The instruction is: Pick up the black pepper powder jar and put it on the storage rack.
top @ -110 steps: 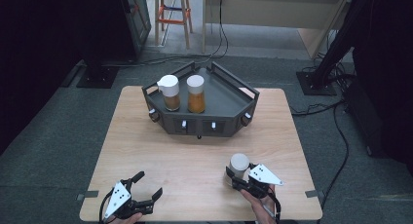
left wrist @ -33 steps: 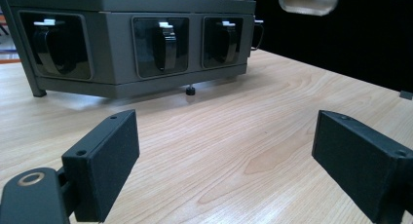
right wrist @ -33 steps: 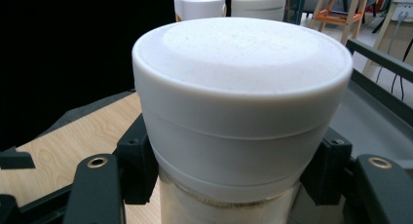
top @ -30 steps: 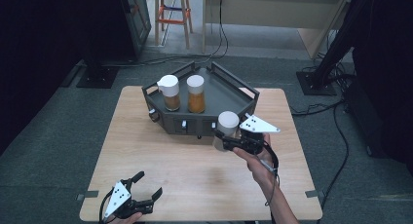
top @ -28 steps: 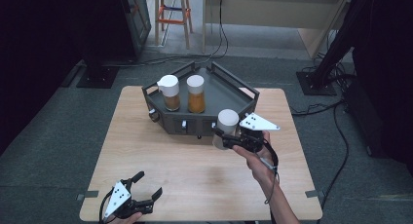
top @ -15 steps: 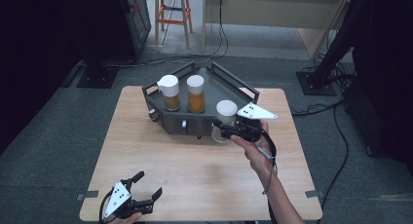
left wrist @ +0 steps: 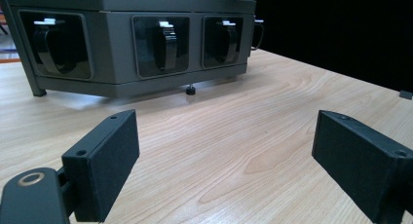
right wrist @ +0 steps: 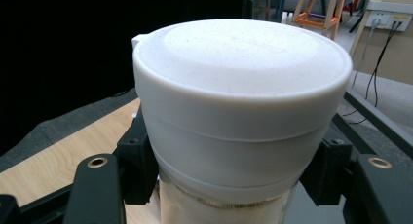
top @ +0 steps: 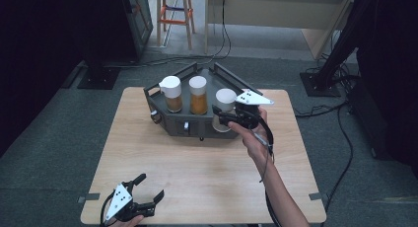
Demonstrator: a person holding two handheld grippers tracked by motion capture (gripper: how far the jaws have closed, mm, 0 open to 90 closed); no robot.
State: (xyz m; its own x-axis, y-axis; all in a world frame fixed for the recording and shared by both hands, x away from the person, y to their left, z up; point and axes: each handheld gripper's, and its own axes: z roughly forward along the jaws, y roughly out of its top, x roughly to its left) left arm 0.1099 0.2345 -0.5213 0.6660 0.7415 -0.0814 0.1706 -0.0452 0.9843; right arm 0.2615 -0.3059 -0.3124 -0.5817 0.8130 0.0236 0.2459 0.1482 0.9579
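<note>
Right gripper (top: 227, 119) clamps the third jar (top: 225, 99) over the tray (top: 173, 127) beside 2 jars; next, lower and release. Left gripper (top: 148, 200) sits wide, empty.

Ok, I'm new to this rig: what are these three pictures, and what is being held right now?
No robot here: a person holds a two-jaw hand tool in each hand. The high view looks down on a wooden table. A dark tray stands on it with two white-capped jars of brownish contents. The right gripper grips a third white-capped jar at the tray's right end; whether it has touched down, I cannot tell. The right gripper view looks along those jaws at the jar's cap. The left gripper rests open and empty near the table's front edge; its view faces the tray's side.
</note>
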